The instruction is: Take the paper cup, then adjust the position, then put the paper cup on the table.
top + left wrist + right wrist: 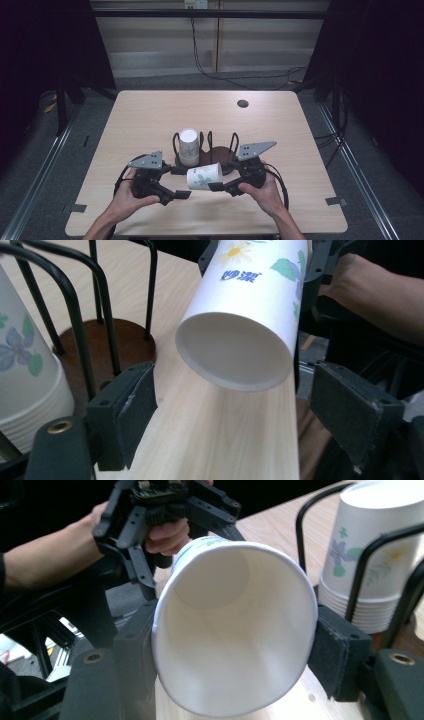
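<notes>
A flowered paper cup [245, 315] hangs bottom-first between the left tongs' [235, 415] wide-open jaws, beside a wire rack [75, 305].

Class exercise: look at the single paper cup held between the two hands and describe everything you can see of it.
The paper cup is white, smooth card with a printed daisy, green leaves and blue lettering on its wall. It is empty and lies on its side above the table, in front of the wire cup rack. Its wide rolled rim faces the right tongs, whose pads press on it at both sides, squeezing it slightly oval. Its narrower recessed base points toward the left tongs, which stand open and clear of it.
</notes>
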A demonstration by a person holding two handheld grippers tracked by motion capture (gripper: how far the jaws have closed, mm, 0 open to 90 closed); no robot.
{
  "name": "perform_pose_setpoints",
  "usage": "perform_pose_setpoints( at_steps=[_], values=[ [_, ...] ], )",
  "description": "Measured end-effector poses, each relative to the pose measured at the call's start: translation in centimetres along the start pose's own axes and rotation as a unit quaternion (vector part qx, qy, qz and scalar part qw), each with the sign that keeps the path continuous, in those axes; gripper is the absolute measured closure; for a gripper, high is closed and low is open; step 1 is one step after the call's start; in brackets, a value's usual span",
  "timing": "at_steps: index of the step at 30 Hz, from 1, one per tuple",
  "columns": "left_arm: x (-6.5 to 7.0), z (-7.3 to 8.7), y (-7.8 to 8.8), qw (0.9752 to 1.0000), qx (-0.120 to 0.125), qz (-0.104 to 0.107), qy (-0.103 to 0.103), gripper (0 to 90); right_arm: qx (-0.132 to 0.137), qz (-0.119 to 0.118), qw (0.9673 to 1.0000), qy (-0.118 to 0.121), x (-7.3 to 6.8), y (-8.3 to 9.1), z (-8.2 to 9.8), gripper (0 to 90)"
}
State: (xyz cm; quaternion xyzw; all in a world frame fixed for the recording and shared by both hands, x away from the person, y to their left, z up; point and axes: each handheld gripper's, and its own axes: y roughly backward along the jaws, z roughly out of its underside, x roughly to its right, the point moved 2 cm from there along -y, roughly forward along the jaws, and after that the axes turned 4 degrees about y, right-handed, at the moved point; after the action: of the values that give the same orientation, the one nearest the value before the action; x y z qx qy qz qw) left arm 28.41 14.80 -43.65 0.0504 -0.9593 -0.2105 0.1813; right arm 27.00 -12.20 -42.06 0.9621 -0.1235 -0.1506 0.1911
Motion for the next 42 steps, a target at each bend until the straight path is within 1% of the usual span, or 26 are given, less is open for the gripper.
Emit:
perform_pose_setpoints(
  at_steps=[4,7,11,13,15,18,19,21,22,24,26,28,32,35,38,40,42],
  values=[
    [-0.1,0.1,0.0,0.9999,-0.003,-0.013,0.000,18.8,-0.005,0.007,0.9999,-0.010,0.1,0.2,0.1,30.5],
    [-0.3,0.1,0.1,0.9997,-0.001,-0.023,-0.002,16.6,-0.011,0.013,0.9998,-0.013,0.2,0.4,0.2,30.5],
    [-0.6,0.2,0.3,0.9993,-0.001,-0.037,0.001,16.6,-0.013,0.019,0.9996,-0.017,0.4,0.6,0.2,30.5],
    [-0.9,0.4,0.3,0.9994,0.004,-0.035,0.002,16.6,-0.015,0.024,0.9994,-0.018,0.5,0.7,0.2,30.5],
    [-1.1,0.5,0.2,0.9991,-0.005,-0.041,0.003,16.6,-0.017,0.027,0.9993,-0.019,0.5,0.9,0.3,30.5],
    [-1.2,0.6,0.3,0.9989,-0.007,-0.046,0.001,16.4,-0.020,0.031,0.9991,-0.022,0.6,1.2,0.4,30.5],
    [-1.2,0.5,0.3,0.9988,-0.004,-0.049,0.000,16.4,-0.021,0.032,0.9990,-0.022,0.6,1.2,0.4,30.6],
    [-1.2,0.5,0.5,0.9987,0.002,-0.051,0.005,16.2,-0.023,0.029,0.9990,-0.025,0.6,1.3,0.4,30.7],
    [-1.2,0.4,0.6,0.9984,0.006,-0.056,0.006,16.2,-0.025,0.025,0.9990,-0.026,0.5,1.3,0.4,30.7],
    [-1.3,0.4,0.9,0.9980,0.011,-0.062,0.004,16.2,-0.032,0.029,0.9988,-0.024,0.3,1.5,0.5,30.7],
    [-1.4,0.4,1.1,0.9976,0.016,-0.066,0.008,16.2,-0.036,0.032,0.9985,-0.026,0.2,1.7,0.7,30.7],
    [-1.5,0.3,1.2,0.9972,0.019,-0.072,0.006,16.2,-0.036,0.037,0.9983,-0.028,0.3,2.1,0.9,30.7],
    [-1.7,0.4,1.2,0.9971,0.014,-0.075,0.005,16.2,-0.039,0.053,0.9972,-0.037,0.7,2.8,1.3,30.7],
    [-1.9,0.6,1.2,0.9973,0.011,-0.072,0.010,16.0,-0.044,0.056,0.9966,-0.041,1.1,3.2,1.3,30.7],
    [-2.1,0.6,1.1,0.9976,0.013,-0.068,0.004,15.9,-0.049,0.060,0.9960,-0.045,1.6,3.5,1.5,30.7],
    [-2.3,0.7,1.1,0.9974,0.014,-0.070,0.009,15.9,-0.057,0.065,0.9951,-0.047,1.8,3.8,1.6,30.7],
    [-2.4,0.7,1.2,0.9969,0.010,-0.077,0.010,15.9,-0.056,0.065,0.9951,-0.049,1.7,4.3,1.7,30.7]
  ],
)
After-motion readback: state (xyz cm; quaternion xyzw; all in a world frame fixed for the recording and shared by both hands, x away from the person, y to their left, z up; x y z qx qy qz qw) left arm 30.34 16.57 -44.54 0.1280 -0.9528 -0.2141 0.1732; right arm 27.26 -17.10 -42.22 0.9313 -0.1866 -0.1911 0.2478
